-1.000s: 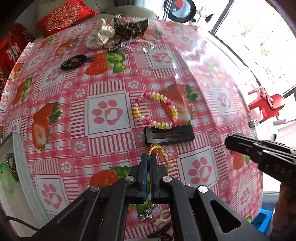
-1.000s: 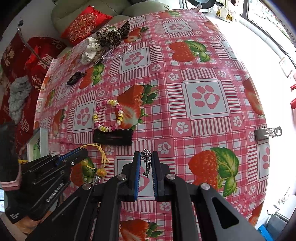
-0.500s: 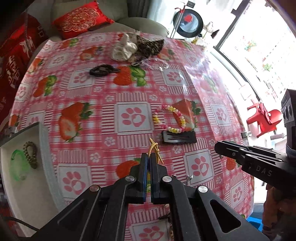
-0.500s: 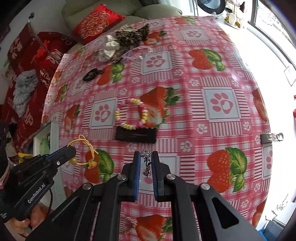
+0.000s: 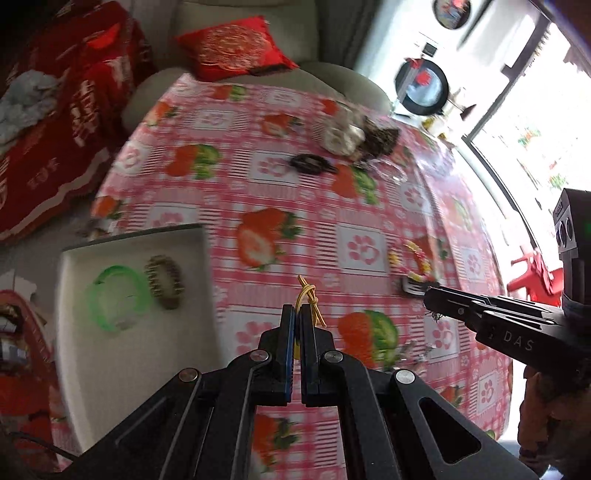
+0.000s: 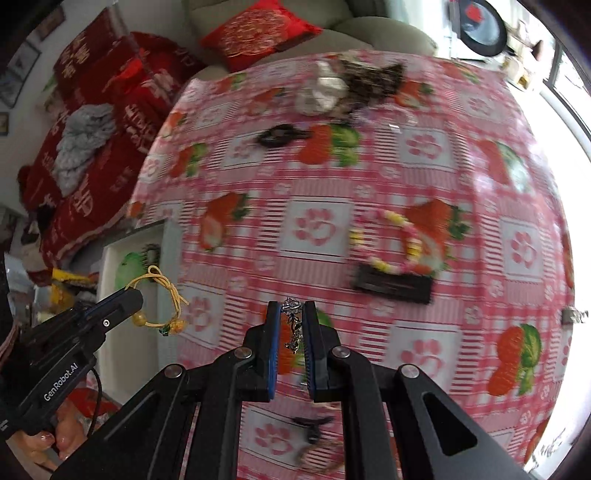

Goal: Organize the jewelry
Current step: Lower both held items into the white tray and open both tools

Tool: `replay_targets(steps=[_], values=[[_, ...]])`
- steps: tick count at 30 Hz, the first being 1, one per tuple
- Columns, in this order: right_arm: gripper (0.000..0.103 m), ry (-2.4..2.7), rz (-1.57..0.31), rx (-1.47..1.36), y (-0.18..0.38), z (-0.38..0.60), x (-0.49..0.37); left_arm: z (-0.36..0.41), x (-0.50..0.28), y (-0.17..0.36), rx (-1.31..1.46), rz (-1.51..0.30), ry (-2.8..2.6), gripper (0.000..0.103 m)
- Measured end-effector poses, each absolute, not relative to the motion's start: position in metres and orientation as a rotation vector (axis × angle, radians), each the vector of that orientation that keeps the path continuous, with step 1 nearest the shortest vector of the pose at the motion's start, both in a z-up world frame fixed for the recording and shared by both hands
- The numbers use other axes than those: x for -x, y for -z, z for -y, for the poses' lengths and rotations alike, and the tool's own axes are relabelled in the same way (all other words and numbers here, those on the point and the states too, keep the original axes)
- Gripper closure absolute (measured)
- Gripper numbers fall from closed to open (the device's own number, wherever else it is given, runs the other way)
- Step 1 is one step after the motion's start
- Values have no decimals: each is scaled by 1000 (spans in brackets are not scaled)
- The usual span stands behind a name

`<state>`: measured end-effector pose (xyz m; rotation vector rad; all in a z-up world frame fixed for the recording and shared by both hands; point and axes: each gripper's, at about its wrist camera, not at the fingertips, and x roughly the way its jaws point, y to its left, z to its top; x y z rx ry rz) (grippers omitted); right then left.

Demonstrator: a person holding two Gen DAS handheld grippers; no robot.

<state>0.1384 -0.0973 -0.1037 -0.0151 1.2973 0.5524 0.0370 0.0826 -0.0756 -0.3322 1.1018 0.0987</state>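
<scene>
My left gripper (image 5: pixel 298 314) is shut on a yellow cord bracelet (image 5: pixel 309 301) with beads and holds it above the table, right of the white tray (image 5: pixel 74 362); it also shows in the right wrist view (image 6: pixel 162 299). The tray holds a green bangle (image 5: pixel 116 297) and a coiled hair tie (image 5: pixel 164 282). My right gripper (image 6: pixel 291 314) is shut on a small silver chain piece (image 6: pixel 292 325), held above the tablecloth. A pastel bead bracelet (image 6: pixel 388 240) and a black hair clip (image 6: pixel 393 284) lie on the table.
A black hair tie (image 6: pixel 279 136), a white scrunchie (image 6: pixel 321 92) and a leopard scrunchie (image 6: pixel 373 79) lie at the far side. More small pieces (image 6: pixel 314 435) lie near the front edge. A sofa with red cushions (image 6: pixel 258 27) stands behind the table.
Both grippers have swung left with their loads. The tray now shows more fully in the left wrist view, and the left gripper is closer to it.
</scene>
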Motion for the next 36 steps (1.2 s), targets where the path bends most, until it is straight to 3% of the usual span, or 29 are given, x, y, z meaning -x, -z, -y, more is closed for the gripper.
replay_targets(steps=[11, 20, 36], values=[[91, -728, -1302, 109, 105, -14, -111, -168, 12, 90, 434, -1092, -247, 95], [91, -841, -1333, 212, 132, -90, -88, -211, 37, 133, 517, -1134, -316, 95], [91, -824, -1405, 307, 194, -135, -85, -238, 33, 178, 449, -1204, -431, 95]])
